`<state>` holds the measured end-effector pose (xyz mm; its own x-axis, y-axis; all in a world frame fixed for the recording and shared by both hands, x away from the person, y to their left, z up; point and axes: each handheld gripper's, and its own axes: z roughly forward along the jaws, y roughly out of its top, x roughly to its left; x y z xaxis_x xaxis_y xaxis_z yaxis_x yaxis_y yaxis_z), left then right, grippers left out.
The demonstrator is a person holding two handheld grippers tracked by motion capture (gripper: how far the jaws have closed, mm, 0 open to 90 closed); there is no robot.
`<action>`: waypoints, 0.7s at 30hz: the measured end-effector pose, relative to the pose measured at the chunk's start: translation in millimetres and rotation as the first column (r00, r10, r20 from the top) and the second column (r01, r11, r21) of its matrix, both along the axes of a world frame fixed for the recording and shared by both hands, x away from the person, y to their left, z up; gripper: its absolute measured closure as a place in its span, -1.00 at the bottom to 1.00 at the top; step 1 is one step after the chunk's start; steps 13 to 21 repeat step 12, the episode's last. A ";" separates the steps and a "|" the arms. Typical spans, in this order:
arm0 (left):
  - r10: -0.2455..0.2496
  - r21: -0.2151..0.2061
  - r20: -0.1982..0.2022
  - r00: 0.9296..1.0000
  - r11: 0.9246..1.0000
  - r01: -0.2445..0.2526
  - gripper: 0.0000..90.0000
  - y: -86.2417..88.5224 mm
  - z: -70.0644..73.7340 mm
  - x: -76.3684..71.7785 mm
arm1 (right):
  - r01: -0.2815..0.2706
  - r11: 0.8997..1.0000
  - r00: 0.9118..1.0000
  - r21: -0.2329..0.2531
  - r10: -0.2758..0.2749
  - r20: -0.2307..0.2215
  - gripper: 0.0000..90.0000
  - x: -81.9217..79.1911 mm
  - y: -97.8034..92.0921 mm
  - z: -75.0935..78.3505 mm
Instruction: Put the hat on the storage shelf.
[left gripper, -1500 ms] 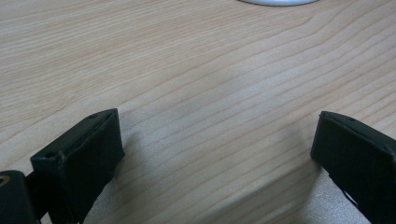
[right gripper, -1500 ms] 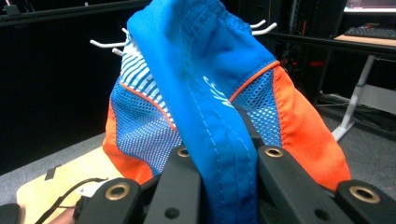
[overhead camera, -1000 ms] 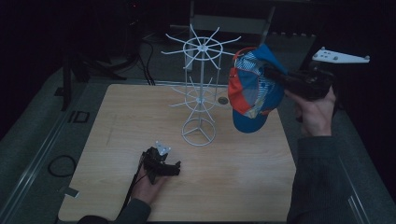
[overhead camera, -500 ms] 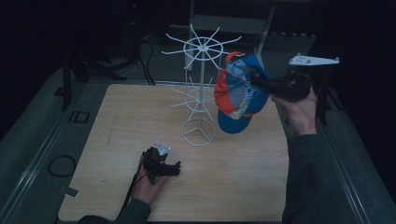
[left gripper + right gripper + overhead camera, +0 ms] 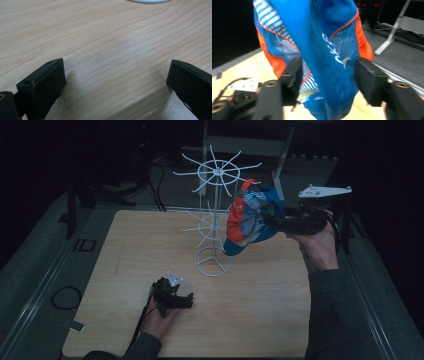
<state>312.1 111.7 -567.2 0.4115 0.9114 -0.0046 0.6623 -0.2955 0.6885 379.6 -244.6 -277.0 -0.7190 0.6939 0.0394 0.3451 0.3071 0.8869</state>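
A blue, orange and white mesh cap hangs in the air beside the upper spokes of a white wire rack. My right gripper is shut on the cap from the right, and the cap's top edge is close to one spoke tip. In the right gripper view the cap fills the space between the two black jaws of the right gripper. My left gripper rests on the wooden table in front of the rack. It is open, and the left gripper has nothing but bare wood between its jaws.
The rack's round base stands mid-table, just beyond the left gripper. A lower ring of spokes sticks out to the left of the cap. A metal frame and cables lie on the dark floor behind the table.
The right gripper has carried the cap leftward and slightly down, toward the rack's upper spokes. The left gripper has stayed put on the table.
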 end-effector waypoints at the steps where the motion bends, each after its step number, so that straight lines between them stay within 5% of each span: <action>1: 0.000 0.000 0.000 1.000 1.000 0.000 -0.94 0.0 0.0 0.0 | 0.005 1.000 1.000 -0.008 -0.005 0.003 -0.31 -1.0 -0.3 -0.7; 8: 0.001 -0.003 0.000 1.000 1.000 -0.001 -0.94 -0.2 0.0 0.0 | 0.025 0.999 1.000 -0.049 -0.024 0.007 -0.62 -10.0 -3.5 -12.7; 21: 0.003 -0.005 0.001 1.000 1.000 -0.003 -0.94 -0.3 -0.1 0.0 | 0.026 0.998 1.000 -0.050 -0.026 0.007 -0.67 -12.9 -4.8 -17.1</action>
